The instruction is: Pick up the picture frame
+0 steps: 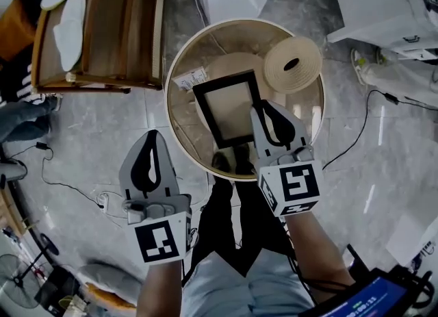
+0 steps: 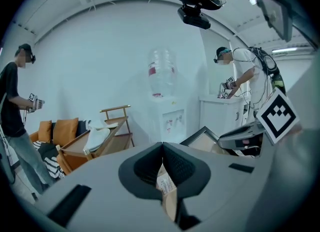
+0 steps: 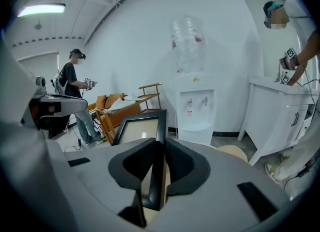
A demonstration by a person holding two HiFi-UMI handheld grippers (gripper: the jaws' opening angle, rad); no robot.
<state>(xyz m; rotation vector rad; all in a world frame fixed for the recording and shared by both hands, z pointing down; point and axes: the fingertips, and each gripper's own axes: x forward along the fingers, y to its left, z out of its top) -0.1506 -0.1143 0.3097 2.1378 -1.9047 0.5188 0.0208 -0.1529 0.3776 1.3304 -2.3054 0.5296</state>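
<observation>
Right gripper (image 1: pixel 269 111) grips the picture frame (image 1: pixel 229 109) by its right edge, above the round table (image 1: pixel 179 76); its long axis points away from the person; left gripper (image 1: pixel 152 139) closed, empty, farther off.

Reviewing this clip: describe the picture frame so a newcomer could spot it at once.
Find the round wooden table at the head view's centre. Over it, the right gripper clamps the picture frame: a black-bordered rectangle, unlike the round beige roll beside it.
</observation>
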